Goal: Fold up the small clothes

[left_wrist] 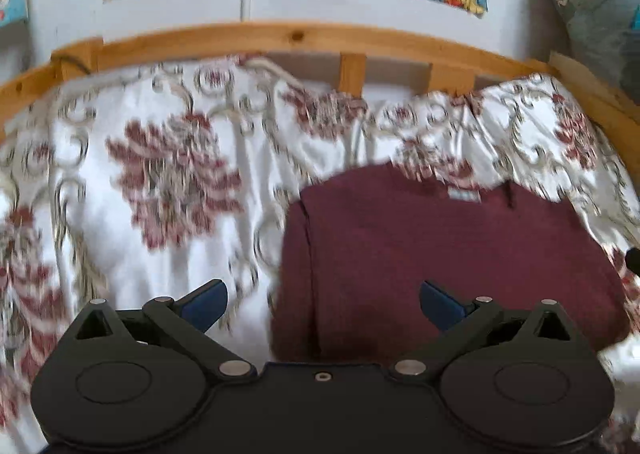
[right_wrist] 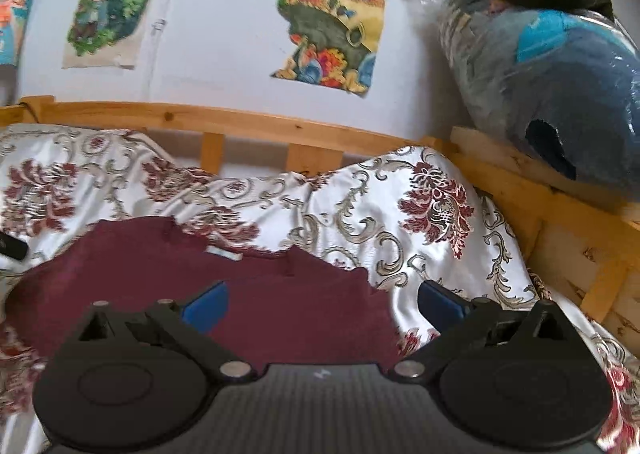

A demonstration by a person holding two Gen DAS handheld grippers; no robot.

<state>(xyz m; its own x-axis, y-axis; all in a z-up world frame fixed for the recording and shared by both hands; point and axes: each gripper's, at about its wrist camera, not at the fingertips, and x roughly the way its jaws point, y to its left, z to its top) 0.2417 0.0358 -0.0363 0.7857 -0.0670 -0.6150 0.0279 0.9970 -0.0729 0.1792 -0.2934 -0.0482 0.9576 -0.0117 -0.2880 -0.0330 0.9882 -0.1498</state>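
A maroon garment (left_wrist: pixel 432 254) lies flat on the flowered bedspread (left_wrist: pixel 160 181), its left side folded inward and its neck label toward the headboard. My left gripper (left_wrist: pixel 323 304) is open and empty, hovering over the garment's left edge. In the right wrist view the same garment (right_wrist: pixel 224 286) lies low and left on the bedspread (right_wrist: pixel 400 221). My right gripper (right_wrist: pixel 323 304) is open and empty over the garment's right edge. A dark tip of the other gripper shows at the far left (right_wrist: pixel 12 246).
A wooden bed rail (left_wrist: pixel 280 37) runs along the back against a white wall with torn cartoon posters (right_wrist: pixel 332 21). A wooden side rail (right_wrist: pixel 560 205) stands at the right. A plastic-wrapped bundle of blue cloth (right_wrist: pixel 560 61) sits on it.
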